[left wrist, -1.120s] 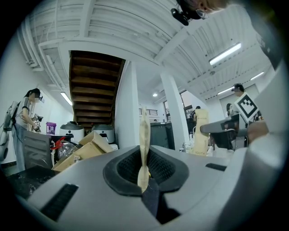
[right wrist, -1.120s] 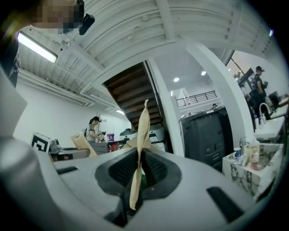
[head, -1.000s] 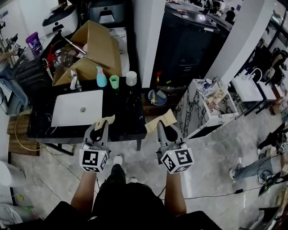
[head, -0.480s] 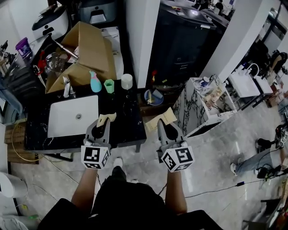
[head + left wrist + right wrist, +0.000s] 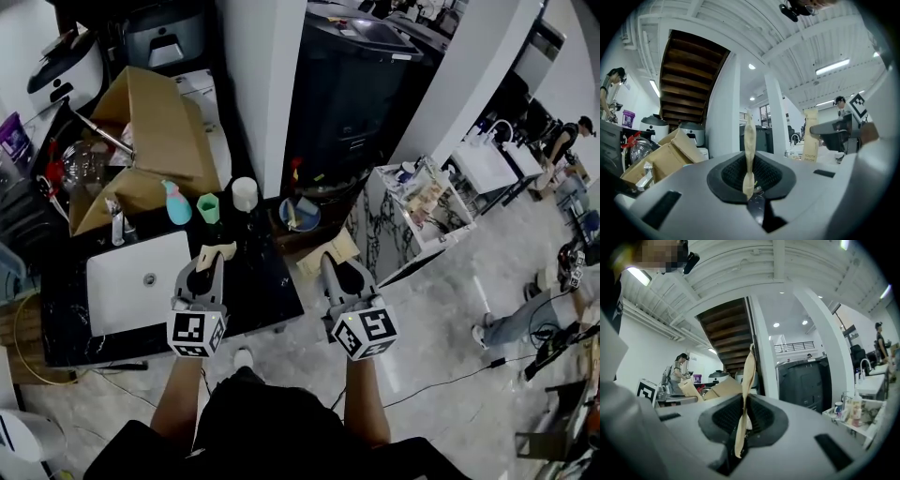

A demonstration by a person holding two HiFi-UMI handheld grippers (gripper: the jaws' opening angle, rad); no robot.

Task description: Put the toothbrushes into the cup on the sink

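a wrapped toothbrush (image 5: 749,136) is clamped in the left tongs (image 5: 749,185), and a second toothbrush (image 5: 747,376) in the right tongs (image 5: 742,427).

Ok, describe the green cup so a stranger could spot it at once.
Find the black counter with the white basin. Along its back edge stand three things. The cup is the middle one, small and green, between a blue bottle and a white cylinder.

Paper packet (image 5: 810,136) reads "TOOTH BRUSH" (small, probably).
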